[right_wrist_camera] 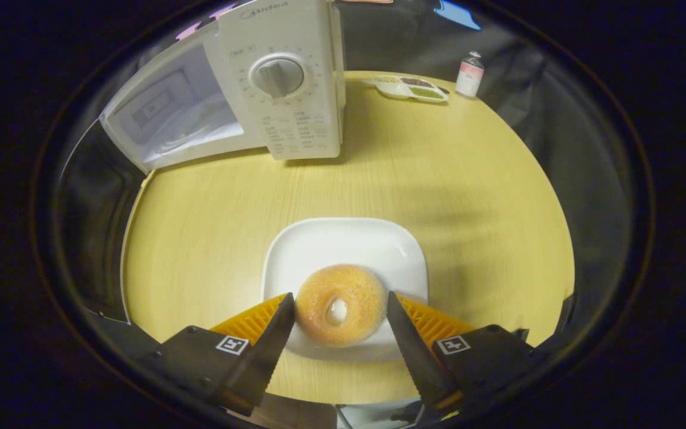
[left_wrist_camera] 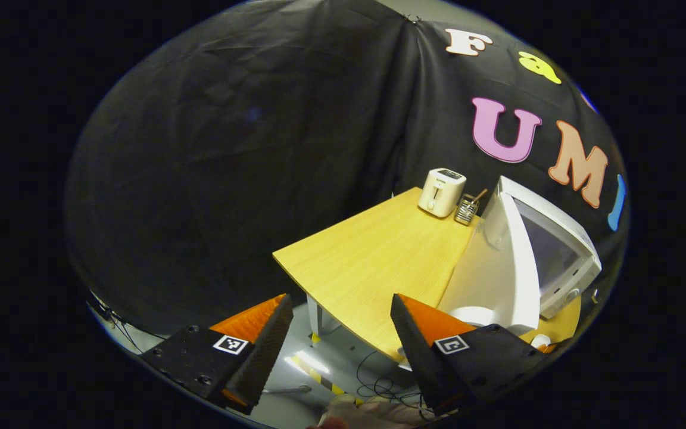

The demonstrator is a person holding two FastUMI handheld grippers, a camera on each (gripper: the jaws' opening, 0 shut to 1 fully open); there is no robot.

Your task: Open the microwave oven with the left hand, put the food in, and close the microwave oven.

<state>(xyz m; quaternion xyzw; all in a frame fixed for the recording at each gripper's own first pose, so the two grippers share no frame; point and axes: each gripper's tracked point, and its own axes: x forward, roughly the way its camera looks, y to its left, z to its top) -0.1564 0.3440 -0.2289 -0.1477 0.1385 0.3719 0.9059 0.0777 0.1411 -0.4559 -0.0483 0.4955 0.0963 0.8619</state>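
Observation:
A sugared doughnut [right_wrist_camera: 350, 282] lies on a square white plate [right_wrist_camera: 343, 241] at the near side of the wooden table [right_wrist_camera: 468, 179]. My right gripper [right_wrist_camera: 338, 301] is open and low over the plate, with a finger on each side of the doughnut, close to it. The white microwave [right_wrist_camera: 286, 89] stands behind, and its windowed door [right_wrist_camera: 164, 116] looks flush with the dial panel. My left gripper [left_wrist_camera: 340, 310] is open and holds nothing, off the table's left corner. From there I see the microwave [left_wrist_camera: 498, 268] side-on and a bit of the plate [left_wrist_camera: 473, 314].
A white toaster [left_wrist_camera: 441, 192] and a wire utensil holder [left_wrist_camera: 467, 210] stand at the back of the table [left_wrist_camera: 367, 262]. A divided dish [right_wrist_camera: 408, 86] and a small bottle [right_wrist_camera: 469, 74] sit far right of the microwave. Cables [left_wrist_camera: 379, 387] lie on the floor.

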